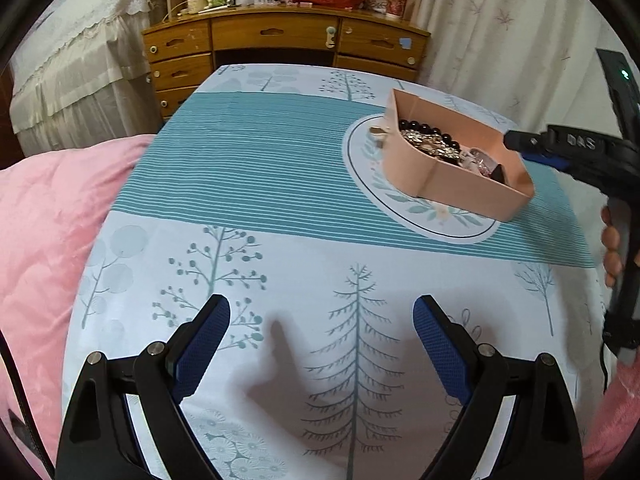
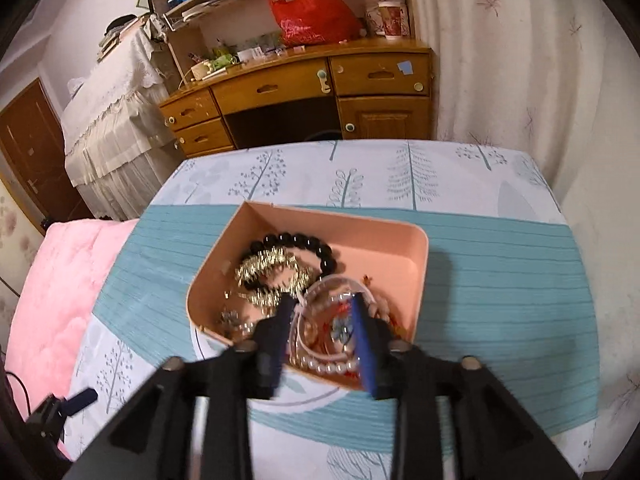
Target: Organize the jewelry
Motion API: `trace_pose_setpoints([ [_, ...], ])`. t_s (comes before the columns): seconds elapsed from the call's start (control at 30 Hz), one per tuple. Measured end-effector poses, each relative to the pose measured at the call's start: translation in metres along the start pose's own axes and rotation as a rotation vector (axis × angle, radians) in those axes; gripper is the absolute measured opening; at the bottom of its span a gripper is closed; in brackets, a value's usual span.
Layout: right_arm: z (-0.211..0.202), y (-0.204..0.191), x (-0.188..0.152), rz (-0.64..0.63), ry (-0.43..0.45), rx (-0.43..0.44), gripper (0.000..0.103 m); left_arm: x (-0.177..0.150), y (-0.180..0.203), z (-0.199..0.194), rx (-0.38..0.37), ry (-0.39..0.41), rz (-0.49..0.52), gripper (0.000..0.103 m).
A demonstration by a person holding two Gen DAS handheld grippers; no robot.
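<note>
A pink open box sits on the tablecloth and holds jewelry: a black bead bracelet, a gold chain, a white pearl bracelet and small colored pieces. The box also shows in the left wrist view at the right. My right gripper hangs just above the box's near end, fingers partly open with the white bangle between them; no grip is visible. My left gripper is wide open and empty over the near part of the cloth.
The table has a blue and white tree-print cloth. A pink quilt lies at the left. A wooden desk with drawers and a red bag stands beyond the far edge. Curtains hang at the right.
</note>
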State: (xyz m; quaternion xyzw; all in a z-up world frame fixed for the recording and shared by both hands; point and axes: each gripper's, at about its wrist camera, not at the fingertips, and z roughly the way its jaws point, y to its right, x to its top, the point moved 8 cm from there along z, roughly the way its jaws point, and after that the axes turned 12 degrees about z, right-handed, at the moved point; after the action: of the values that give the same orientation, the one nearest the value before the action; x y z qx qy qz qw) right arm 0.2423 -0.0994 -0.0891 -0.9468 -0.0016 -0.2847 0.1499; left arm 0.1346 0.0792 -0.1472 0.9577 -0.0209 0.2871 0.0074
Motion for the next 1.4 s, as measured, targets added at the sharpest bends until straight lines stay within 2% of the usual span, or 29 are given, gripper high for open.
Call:
trace_pose_setpoints([
  [0.13,-0.011,0.002,-0.021,0.020,-0.035,-0.002,0.054,-0.001,0.001,-0.003,-0.003,-0.009,-0.006,0.092],
  [0.2,-0.017,0.006,-0.035,0.039,-0.057,-0.018,0.068,-0.002,0.002,-0.004,0.005,-0.027,-0.010,0.092],
  [0.23,-0.020,0.008,-0.042,0.047,-0.068,-0.029,0.069,-0.003,0.003,-0.004,0.011,-0.044,-0.014,0.092],
  [0.37,-0.038,0.018,-0.071,0.075,-0.103,-0.079,0.071,-0.007,0.010,-0.007,-0.012,-0.096,0.000,0.092],
  [0.5,-0.058,0.022,-0.090,0.098,-0.114,-0.106,0.075,-0.004,0.021,-0.020,-0.034,-0.112,0.034,0.092],
  [0.6,-0.074,0.016,-0.096,0.088,-0.102,-0.101,0.077,0.002,0.031,-0.035,-0.015,-0.101,0.075,0.092],
  [0.7,-0.089,0.009,-0.099,0.074,-0.097,-0.110,0.078,0.010,0.038,-0.053,0.036,-0.084,0.118,0.092],
  [0.83,-0.110,-0.004,-0.103,0.058,-0.080,-0.054,0.078,0.021,0.044,-0.074,0.046,-0.061,0.129,0.092],
  [1.03,-0.139,-0.011,-0.101,0.051,-0.029,-0.035,0.079,0.037,0.051,-0.097,0.028,-0.015,0.121,0.097],
  [1.17,-0.151,-0.007,-0.101,0.064,-0.010,-0.046,0.096,0.044,0.056,-0.105,0.016,0.006,0.123,0.100],
  [1.4,-0.159,0.001,-0.110,0.103,-0.005,-0.033,0.098,0.045,0.064,-0.109,0.029,0.015,0.157,0.102],
])
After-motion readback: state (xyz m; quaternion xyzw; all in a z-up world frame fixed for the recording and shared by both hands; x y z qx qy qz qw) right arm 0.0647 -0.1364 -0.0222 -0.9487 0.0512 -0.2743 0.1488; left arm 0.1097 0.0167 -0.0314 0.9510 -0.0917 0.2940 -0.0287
